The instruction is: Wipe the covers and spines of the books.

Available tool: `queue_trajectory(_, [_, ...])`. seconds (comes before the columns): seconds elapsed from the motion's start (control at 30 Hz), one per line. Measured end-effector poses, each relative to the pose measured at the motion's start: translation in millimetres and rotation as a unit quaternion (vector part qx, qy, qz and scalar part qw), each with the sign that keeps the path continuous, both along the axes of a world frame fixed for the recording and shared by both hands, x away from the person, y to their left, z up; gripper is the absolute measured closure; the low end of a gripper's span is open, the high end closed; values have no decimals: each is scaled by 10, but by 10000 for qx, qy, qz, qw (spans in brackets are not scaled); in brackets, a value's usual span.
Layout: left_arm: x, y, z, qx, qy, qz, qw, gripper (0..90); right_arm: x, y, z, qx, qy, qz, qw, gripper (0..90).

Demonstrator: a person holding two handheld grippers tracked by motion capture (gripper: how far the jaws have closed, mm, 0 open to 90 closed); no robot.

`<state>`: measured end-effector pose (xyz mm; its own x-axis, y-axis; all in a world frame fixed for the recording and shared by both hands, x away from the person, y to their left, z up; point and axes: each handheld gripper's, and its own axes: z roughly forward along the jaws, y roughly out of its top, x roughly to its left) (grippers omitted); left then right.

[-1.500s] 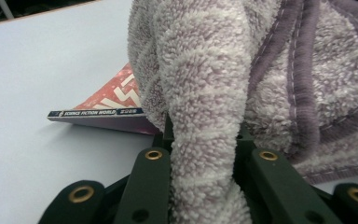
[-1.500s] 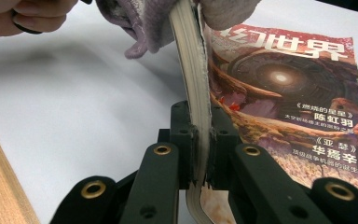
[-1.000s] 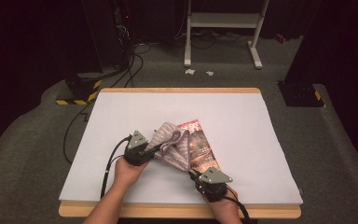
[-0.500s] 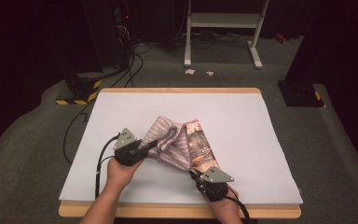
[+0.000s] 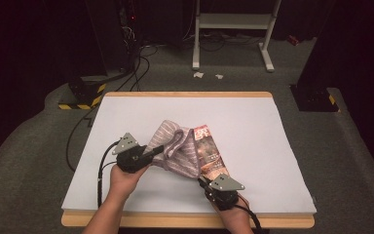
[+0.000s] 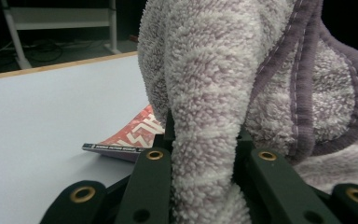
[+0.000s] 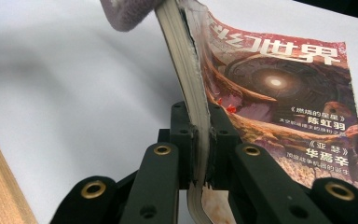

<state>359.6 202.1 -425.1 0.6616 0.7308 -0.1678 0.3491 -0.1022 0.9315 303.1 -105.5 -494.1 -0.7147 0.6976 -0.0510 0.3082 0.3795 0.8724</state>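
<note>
— Towel point(image 5: 175, 151) in the middle of the table point(image 5: 253, 122), bunched and lifted, lying over the left part of the magazine point(image 5: 209, 153). Left gripper point(image 5: 152, 151) clamped tight on a fold of it; seen along the left gripper's jaws, thick pile squeezed between them, purple hem looping up to the right.

— And the right gripper point(image 5: 205, 180)?

— Closed on the near edge of the magazine, just beside the near edge of the table. Seen along the right gripper's jaws, page block pinched between them, cover point(image 7: 284, 93) up and to the right, a corner of towel point(image 7: 126, 11) hanging over the far end.

— Step in hand, then?

— Probably peeling the towel off to the left while pinning the magazine in place. Only a judgement from the two grips.

— How to do it well?

— Draw the towel up and leftward, not straight sideways along the table, to stop the pile dragging on the cover. Keep the right grip firm but low; lifting the near edge further likely to bend the pages or tear the cover at the pinch.

— Risks?

— Towel heavy and floppy, so likely to sag back onto the magazine if raised too little. A single fold between the jaws possibly slipping under a quick pull, so slow and steady. Also worth watching the far end of the magazine, hidden partly under the cloth: hard to tell how much still caught there.
</note>
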Motion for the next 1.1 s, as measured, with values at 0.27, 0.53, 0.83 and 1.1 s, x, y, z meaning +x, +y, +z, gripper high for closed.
queue_trajectory(0.27, [39,194,27,-283,74,203,9994,767,3,-3,6,15,10,-9,10000,843])
queue_trajectory(0.53, [-35,79,117,-524,120,-328,9980,767,1,-1,8,-4,0,-5,10000,843])
queue_trajectory(0.83, [-131,-447,-28,213,153,-795,9965,765,1,2,9,-11,2,0,10000,843])
queue_trajectory(1.1, [-153,-684,-170,283,329,-1103,9929,760,7,-2,2,0,15,13,10000,843])
